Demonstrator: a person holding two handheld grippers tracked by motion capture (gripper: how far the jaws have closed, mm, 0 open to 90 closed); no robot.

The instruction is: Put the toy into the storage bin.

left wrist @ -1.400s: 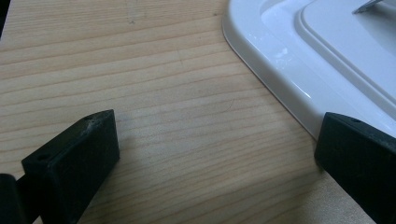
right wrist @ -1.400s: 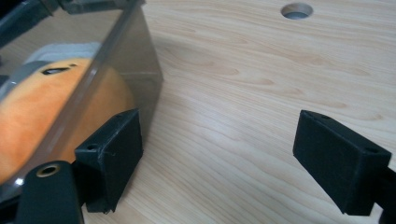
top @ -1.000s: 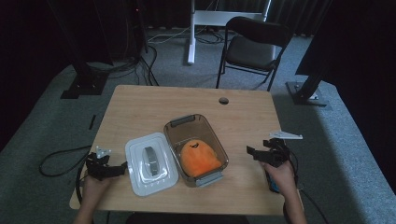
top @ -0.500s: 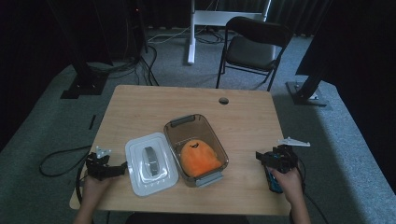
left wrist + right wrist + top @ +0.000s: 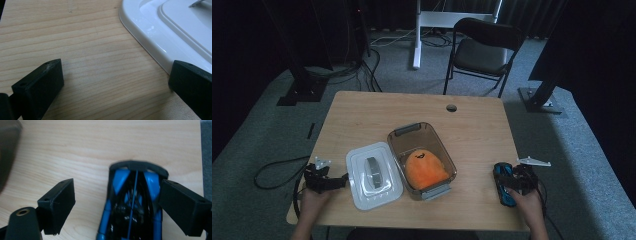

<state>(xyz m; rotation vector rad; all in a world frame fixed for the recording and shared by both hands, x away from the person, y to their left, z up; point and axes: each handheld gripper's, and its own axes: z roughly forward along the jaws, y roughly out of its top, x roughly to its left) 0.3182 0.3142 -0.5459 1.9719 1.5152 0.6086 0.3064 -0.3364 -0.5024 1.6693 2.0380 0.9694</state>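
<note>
Near the right front edge of the wooden table [image 5: 472,130], the right gripper [image 5: 512,181] hangs low over a blue and black toy car [image 5: 503,184]. Its jaws stand wide apart in the right gripper view, where the toy car [image 5: 132,205] lies between them: the right-hand jaw sits just beside the car's flank, perhaps touching it, while the left-hand jaw is well clear with bare wood in the gap. Nothing is clamped. At the table's left front, the left gripper [image 5: 328,181] also has its jaws spread wide, low over the wood; in the left gripper view one jaw sits at the rim of the white lid [image 5: 170,32], the other over bare table. Between the two hands stands a clear container [image 5: 398,145] with an orange plush [image 5: 426,169] inside, the lid [image 5: 373,174] flat just beside it.
</note>
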